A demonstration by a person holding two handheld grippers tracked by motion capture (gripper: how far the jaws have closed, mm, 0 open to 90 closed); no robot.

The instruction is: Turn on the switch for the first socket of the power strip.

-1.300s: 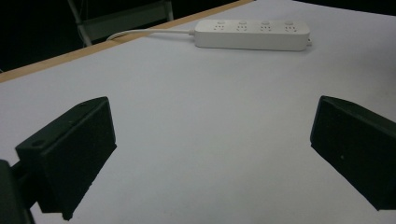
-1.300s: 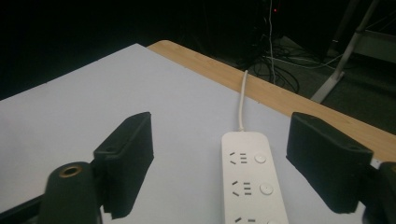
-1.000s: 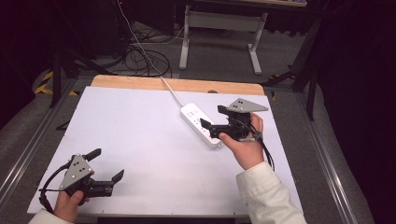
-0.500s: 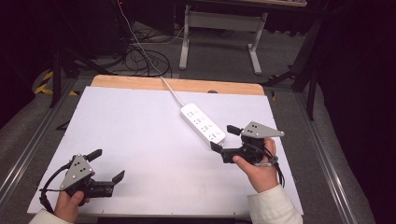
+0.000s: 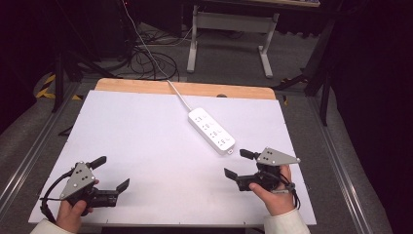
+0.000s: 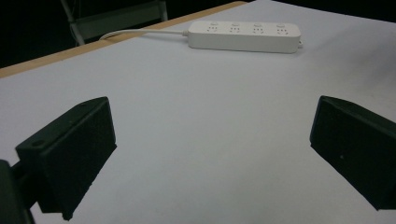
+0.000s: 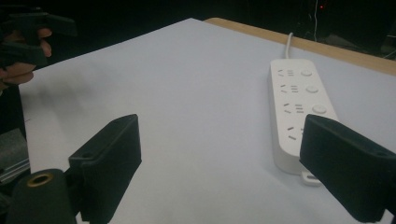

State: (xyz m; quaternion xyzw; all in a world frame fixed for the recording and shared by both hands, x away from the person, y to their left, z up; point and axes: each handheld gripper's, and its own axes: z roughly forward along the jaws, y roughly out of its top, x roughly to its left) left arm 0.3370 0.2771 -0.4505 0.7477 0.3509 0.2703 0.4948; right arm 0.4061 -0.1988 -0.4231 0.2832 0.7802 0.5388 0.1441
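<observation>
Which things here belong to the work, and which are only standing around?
Belong to the work:
- power strip on the white table
- right gripper, open, nearest it
- left gripper, open

Only standing around:
- cables on the floor
- metal stand

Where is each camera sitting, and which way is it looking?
High view: above the person's side, looking forward and down at the white table; both hands show, with left gripper and right gripper.
Left gripper view: rides the left gripper, looks along its open jaws to the power strip.
Right gripper view: rides the right gripper, looks across the table; the left hand shows far off.
Shared: all three see the power strip and its cord.
</observation>
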